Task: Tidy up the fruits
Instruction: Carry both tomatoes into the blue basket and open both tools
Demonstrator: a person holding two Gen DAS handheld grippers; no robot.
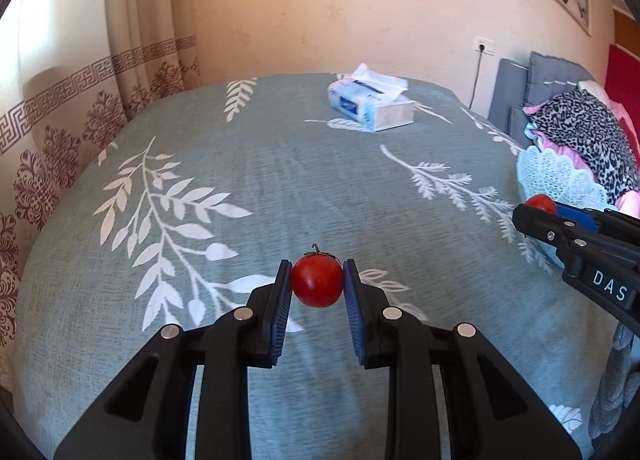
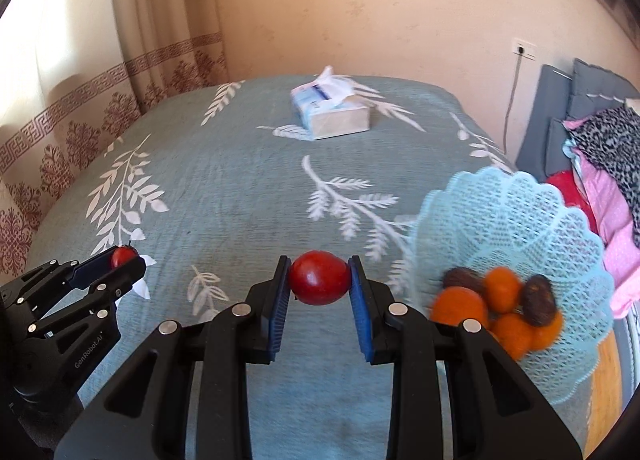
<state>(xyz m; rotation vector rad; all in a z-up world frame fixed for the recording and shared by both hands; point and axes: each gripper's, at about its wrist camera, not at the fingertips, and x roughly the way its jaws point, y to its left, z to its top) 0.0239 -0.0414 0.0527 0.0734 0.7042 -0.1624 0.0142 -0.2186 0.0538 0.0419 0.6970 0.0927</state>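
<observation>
My left gripper [image 1: 317,284] is shut on a red tomato [image 1: 317,280] with a dark stem, held above the teal leaf-print tablecloth [image 1: 280,188]. My right gripper [image 2: 319,280] is shut on a second red tomato [image 2: 319,278]. A pale blue lace-pattern basket [image 2: 520,212] stands to the right of the right gripper and holds several oranges [image 2: 460,306] and brown fruits [image 2: 539,300]. In the left wrist view the right gripper [image 1: 536,212] shows at the right with its tomato [image 1: 541,203], in front of the basket [image 1: 556,176]. In the right wrist view the left gripper [image 2: 126,260] shows at the lower left with its tomato [image 2: 123,256].
A tissue pack [image 1: 370,106] lies at the far side of the table and also shows in the right wrist view [image 2: 332,114]. Patterned curtains [image 1: 80,108] hang to the left. Folded clothes and grey cushions [image 1: 580,128] lie beyond the table's right edge.
</observation>
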